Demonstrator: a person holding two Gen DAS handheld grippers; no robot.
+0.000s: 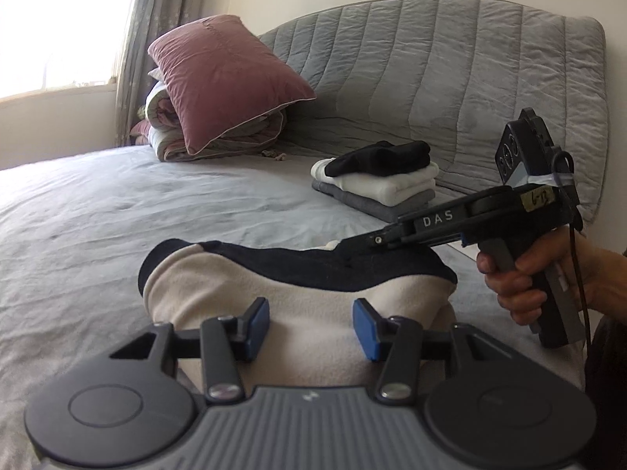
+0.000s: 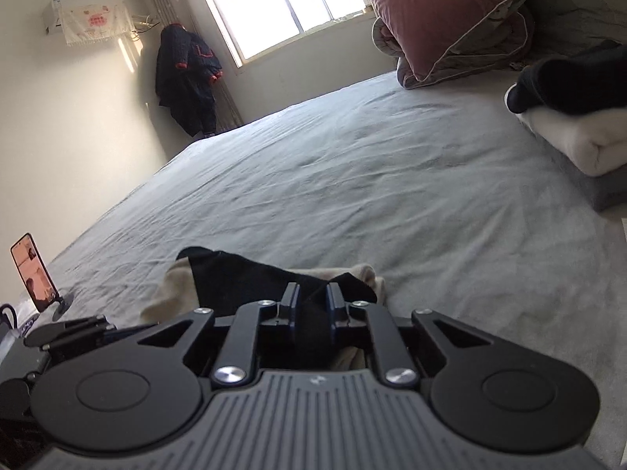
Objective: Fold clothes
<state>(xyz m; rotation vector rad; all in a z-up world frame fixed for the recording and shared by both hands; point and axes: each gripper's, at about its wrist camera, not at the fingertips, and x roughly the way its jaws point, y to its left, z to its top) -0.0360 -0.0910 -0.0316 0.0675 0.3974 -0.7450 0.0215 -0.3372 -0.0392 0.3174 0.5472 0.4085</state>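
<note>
Left wrist view shows a cream and navy garment [image 1: 298,293] lying near on the grey bed [image 1: 117,211], with the left gripper [image 1: 311,323] spread over its cream part, pads not pressing. The right gripper [image 2: 312,301] pinches the garment's dark edge. Farther right sits a stack of folded clothes [image 1: 376,180], beside the headboard cushion [image 1: 450,78].

A mauve pillow [image 1: 227,78] leans on a rolled quilt [image 1: 219,133] at the head of a grey bed [image 1: 117,203], a window [image 2: 282,4] behind; a dark coat [image 2: 188,78] hangs in the corner, a phone [image 2: 33,270] stands propped at the bed's edge.
</note>
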